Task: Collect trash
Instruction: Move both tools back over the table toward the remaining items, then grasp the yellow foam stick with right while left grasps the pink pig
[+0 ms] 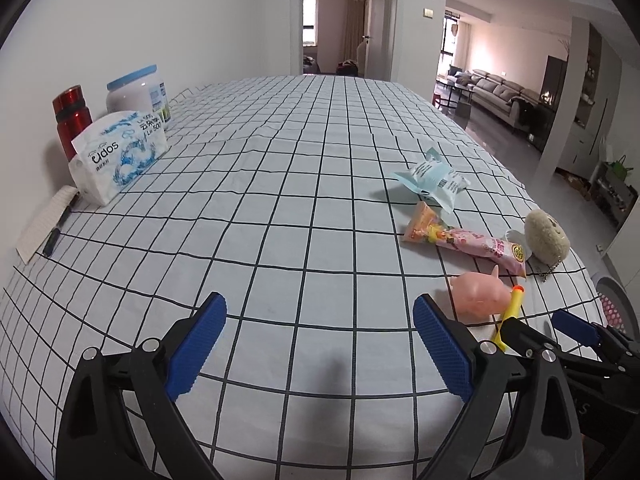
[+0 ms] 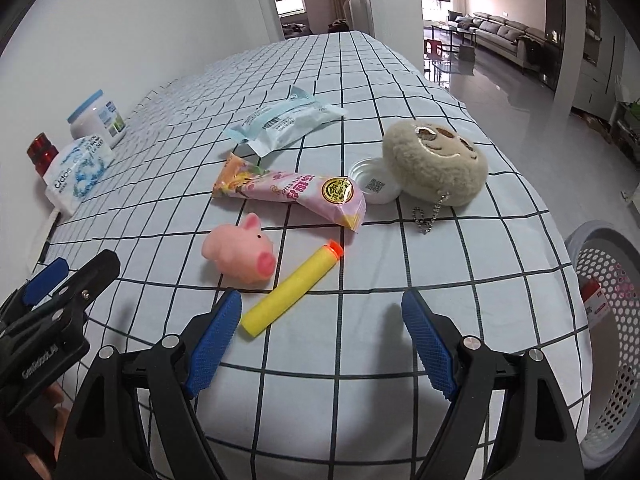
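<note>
A pink and orange snack wrapper (image 2: 292, 192) lies on the checked tablecloth (image 2: 360, 280), with a crumpled pale blue wrapper (image 2: 280, 124) behind it. Both also show in the left wrist view: the pink wrapper (image 1: 464, 240) and the blue wrapper (image 1: 434, 178). My right gripper (image 2: 322, 340) is open and empty, low over the table's near edge, just short of a yellow foam dart (image 2: 292, 292). My left gripper (image 1: 320, 348) is open and empty over bare cloth, left of the items. A white perforated basket (image 2: 608, 320) stands below the table's right edge.
A pink toy pig (image 2: 242, 250), a beige plush keychain (image 2: 436, 160) and a small white lid (image 2: 376, 184) lie among the wrappers. A tissue pack (image 1: 118, 156), red bottle (image 1: 72, 120), white jar (image 1: 138, 94) and notepad with pen (image 1: 48, 224) stand along the left wall.
</note>
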The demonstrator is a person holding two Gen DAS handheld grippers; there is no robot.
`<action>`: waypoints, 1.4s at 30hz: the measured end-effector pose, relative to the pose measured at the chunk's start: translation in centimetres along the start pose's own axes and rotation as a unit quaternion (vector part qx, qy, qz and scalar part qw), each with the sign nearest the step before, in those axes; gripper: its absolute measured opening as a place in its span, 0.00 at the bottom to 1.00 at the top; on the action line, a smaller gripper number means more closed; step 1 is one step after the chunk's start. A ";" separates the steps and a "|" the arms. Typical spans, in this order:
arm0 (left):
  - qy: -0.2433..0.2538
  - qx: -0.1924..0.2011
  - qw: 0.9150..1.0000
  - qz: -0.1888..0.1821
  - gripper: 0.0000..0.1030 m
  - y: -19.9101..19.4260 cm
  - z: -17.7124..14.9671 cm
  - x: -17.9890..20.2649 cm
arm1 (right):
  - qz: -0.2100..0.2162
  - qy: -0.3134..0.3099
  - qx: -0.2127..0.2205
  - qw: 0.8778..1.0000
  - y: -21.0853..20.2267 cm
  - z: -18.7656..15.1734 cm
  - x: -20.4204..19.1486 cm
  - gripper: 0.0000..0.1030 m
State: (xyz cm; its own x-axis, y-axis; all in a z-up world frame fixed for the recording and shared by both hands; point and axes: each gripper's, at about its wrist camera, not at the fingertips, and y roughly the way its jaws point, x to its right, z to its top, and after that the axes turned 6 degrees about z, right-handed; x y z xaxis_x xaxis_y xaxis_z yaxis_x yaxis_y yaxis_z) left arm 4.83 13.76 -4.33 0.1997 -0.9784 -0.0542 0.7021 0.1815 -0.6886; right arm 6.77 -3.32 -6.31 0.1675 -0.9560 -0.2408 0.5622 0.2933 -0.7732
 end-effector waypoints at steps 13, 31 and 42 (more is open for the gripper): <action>-0.006 -0.004 1.000 -0.014 0.90 0.2 -0.1 -0.1 | -0.041 -0.007 -0.012 0.999 0.8 0.2 0.2 0.76; 0.019 -0.013 0.999 -0.038 0.90 -0.5 -0.4 1.6 | -0.044 -0.021 -0.002 0.999 0.3 0.5 2.1 0.75; 0.033 -0.008 0.998 -0.050 0.90 -2.0 0.0 3.4 | -0.035 -0.068 0.001 0.997 0.5 0.2 0.6 0.17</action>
State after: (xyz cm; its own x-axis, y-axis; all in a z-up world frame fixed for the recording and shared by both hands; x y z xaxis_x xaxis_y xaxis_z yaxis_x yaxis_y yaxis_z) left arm 4.09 10.03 -3.18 0.0838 -0.9960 -0.0323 0.7047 0.0821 -0.7047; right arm 7.29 -3.72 -6.68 0.2356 -0.9663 -0.1037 0.5778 0.2250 -0.7846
